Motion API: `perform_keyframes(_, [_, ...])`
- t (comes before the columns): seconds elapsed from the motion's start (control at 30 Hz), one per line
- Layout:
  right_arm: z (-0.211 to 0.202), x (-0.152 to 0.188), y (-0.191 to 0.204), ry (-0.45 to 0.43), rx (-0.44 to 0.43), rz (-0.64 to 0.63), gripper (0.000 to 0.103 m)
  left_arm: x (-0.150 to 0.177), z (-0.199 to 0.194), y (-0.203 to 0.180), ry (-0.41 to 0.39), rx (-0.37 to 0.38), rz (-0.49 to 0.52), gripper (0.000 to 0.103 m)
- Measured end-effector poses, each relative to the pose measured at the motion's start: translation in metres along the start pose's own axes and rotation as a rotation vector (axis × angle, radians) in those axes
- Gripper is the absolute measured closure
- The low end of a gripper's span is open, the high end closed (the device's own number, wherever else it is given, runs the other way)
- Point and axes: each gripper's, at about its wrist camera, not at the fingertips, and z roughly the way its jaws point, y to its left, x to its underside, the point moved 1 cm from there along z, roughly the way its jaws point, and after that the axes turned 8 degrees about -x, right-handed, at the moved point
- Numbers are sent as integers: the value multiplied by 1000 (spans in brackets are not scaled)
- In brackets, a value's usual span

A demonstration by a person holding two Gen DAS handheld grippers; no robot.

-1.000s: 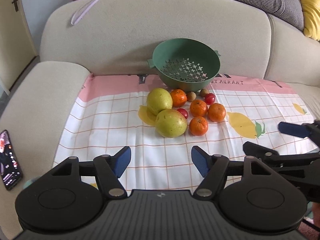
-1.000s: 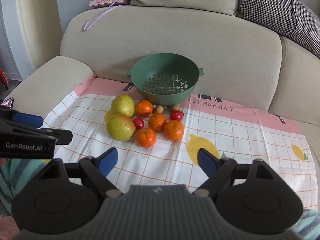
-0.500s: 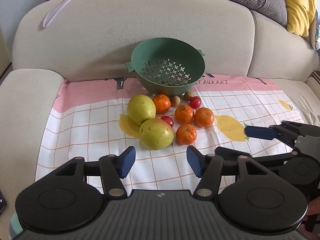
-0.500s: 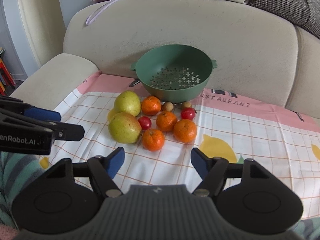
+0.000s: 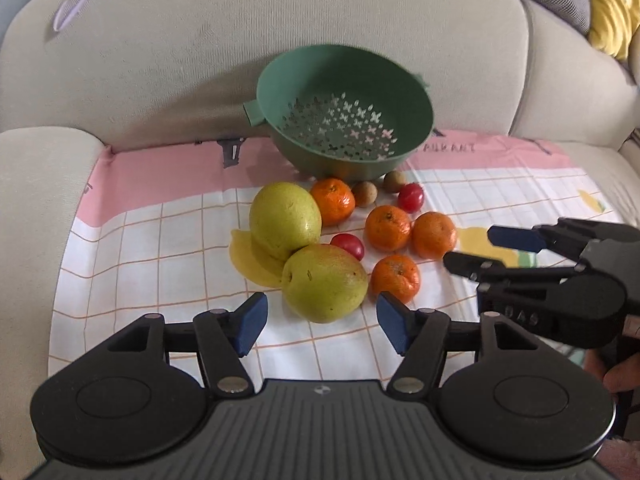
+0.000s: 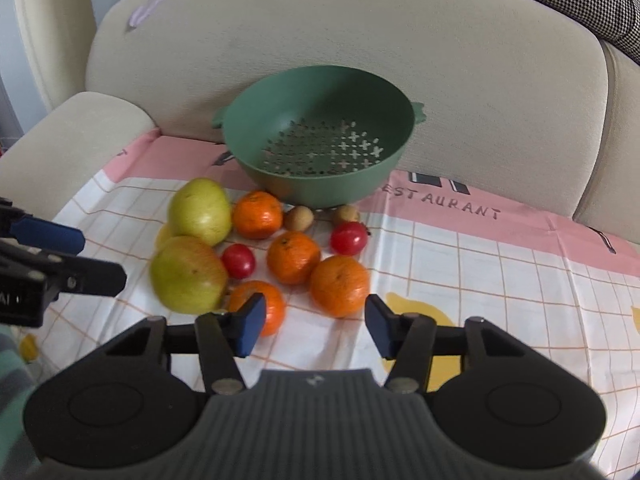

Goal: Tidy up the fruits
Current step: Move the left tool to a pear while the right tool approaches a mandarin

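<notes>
Beige sofa seat with a pink checked cloth (image 5: 132, 256), fruit piled just near of an empty green perforated plastic colander (image 5: 344, 120). Left gripper (image 5: 320, 316) is widening, empty, around the near yellow-green pear (image 5: 324, 282); right gripper (image 6: 312, 320) is narrowing, empty, near the round tangerines (image 6: 340, 285). Looks like the approach; next, clamp and lift into the colander.

Soft daylight is filling both views, casting faint shadows under the green colander (image 6: 318, 136). Fisheye bending is curving the sofa (image 5: 280, 40) around it, and slight motion blur is softening edges.
</notes>
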Motion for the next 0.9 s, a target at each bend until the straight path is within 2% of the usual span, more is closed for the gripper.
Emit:
perform_keyframes(0.3, [29,-7,-10,31,-3,16,56,-10,38,1,71,3,-40,27])
perform_keyframes(0.63, [47,-8,-21,43,-8,51,56,-17,64,-6,121,9,-33,27])
perform_keyframes(0.7, [51,-8,-22,52,-12,58,59,-17,67,-7,127,15,-35,25])
perform_keyframes(0.9, [60,-8,-24,62,-10,61,59,-18,76,-9,136,30,-44,20])
